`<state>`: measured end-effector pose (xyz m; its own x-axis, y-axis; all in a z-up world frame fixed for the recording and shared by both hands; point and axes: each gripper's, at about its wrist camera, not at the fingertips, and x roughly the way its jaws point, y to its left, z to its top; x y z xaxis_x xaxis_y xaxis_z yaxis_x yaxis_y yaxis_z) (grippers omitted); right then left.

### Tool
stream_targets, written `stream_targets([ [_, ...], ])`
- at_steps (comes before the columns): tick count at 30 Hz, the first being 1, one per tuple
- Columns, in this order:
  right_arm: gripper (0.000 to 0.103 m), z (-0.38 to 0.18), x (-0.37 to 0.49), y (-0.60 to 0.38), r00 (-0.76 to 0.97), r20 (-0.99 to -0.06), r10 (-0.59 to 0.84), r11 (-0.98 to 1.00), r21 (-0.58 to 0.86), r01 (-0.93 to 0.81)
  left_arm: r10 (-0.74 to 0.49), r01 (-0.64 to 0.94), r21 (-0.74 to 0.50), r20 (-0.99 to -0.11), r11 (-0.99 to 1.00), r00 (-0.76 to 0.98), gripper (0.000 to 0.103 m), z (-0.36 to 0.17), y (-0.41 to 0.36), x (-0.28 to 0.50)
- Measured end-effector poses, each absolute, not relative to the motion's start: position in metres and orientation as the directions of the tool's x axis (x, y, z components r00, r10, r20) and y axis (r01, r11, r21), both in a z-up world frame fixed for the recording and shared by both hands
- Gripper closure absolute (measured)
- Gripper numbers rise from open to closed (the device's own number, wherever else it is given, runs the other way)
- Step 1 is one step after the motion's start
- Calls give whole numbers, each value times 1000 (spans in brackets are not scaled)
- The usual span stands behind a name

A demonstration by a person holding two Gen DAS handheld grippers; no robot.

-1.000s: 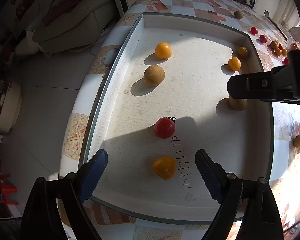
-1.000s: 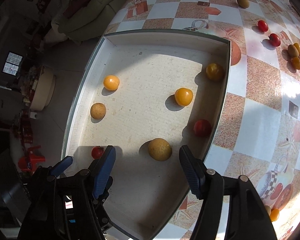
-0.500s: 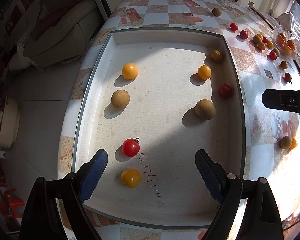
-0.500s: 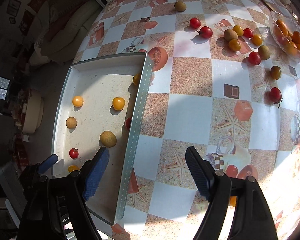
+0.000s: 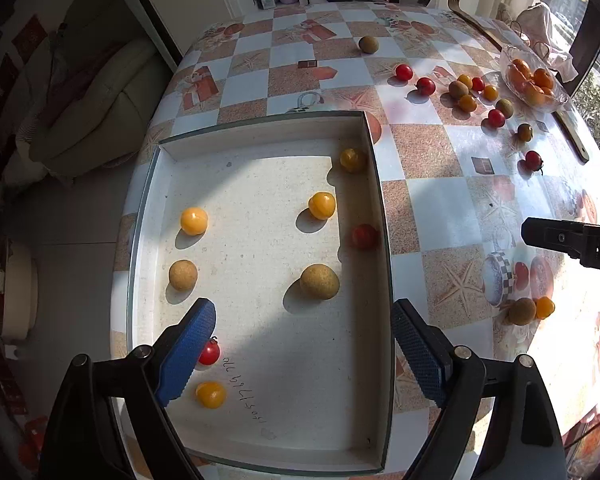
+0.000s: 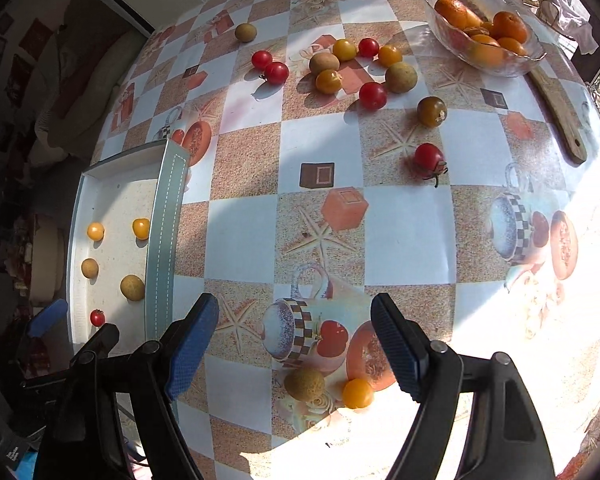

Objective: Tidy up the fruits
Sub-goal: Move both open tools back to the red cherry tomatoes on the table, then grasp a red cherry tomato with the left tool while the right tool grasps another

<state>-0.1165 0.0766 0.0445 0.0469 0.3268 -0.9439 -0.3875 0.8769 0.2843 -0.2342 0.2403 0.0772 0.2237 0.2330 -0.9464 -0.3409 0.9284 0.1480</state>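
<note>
A shallow white tray [image 5: 376,208] with a grey rim holds several small fruits: yellow and red tomatoes and tan round ones, such as the big tan fruit [image 5: 319,281]. My left gripper [image 5: 302,344] hangs open above the tray's near half, empty. My right gripper [image 6: 294,334] is open and empty over the patterned tablecloth, right of the tray [image 6: 166,216]. Just below it lie a tan fruit [image 6: 304,384] and a yellow tomato [image 6: 357,393]. Several more loose fruits lie farther back, among them a red tomato [image 6: 429,157].
A glass bowl [image 6: 452,36] of oranges stands at the far right. A long wooden stick [image 6: 556,108] lies beside it. A sofa [image 5: 100,108] and floor lie past the table's left edge. The right gripper's finger [image 5: 568,238] shows at the right in the left wrist view.
Both grippers moved right across the table. The right one left the tray and now hangs over the tablecloth; the left rose a little and sees more of the tray. Both stayed open.
</note>
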Motion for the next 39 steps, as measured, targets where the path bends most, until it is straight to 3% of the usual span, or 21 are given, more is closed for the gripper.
stream_targets([
  [13,22,32,-58,30,136,-958,254,934,206,-292,141,-283,39,-927,958,346,13,89,214,-112],
  [18,33,28,-52,33,144,-954,262,929,209,-305,124,-277,27,-934,960,336,13,60,213,-67],
  [21,38,24,-48,36,148,-953,265,927,209,-312,92,-292,-8,-941,956,326,25,44,217,-48],
  [27,40,21,-40,39,163,-947,276,919,211,-332,92,-335,-23,-942,942,322,25,22,225,-20],
  [31,44,21,-35,41,177,-945,276,916,203,-347,99,-336,-10,-947,942,305,41,12,224,-4],
  [35,49,19,-31,43,187,-943,274,914,195,-357,116,-326,4,-939,945,325,45,12,220,0],
  [39,60,19,-31,46,197,-944,265,912,179,-370,103,-303,-6,-934,953,342,66,14,212,1],
])
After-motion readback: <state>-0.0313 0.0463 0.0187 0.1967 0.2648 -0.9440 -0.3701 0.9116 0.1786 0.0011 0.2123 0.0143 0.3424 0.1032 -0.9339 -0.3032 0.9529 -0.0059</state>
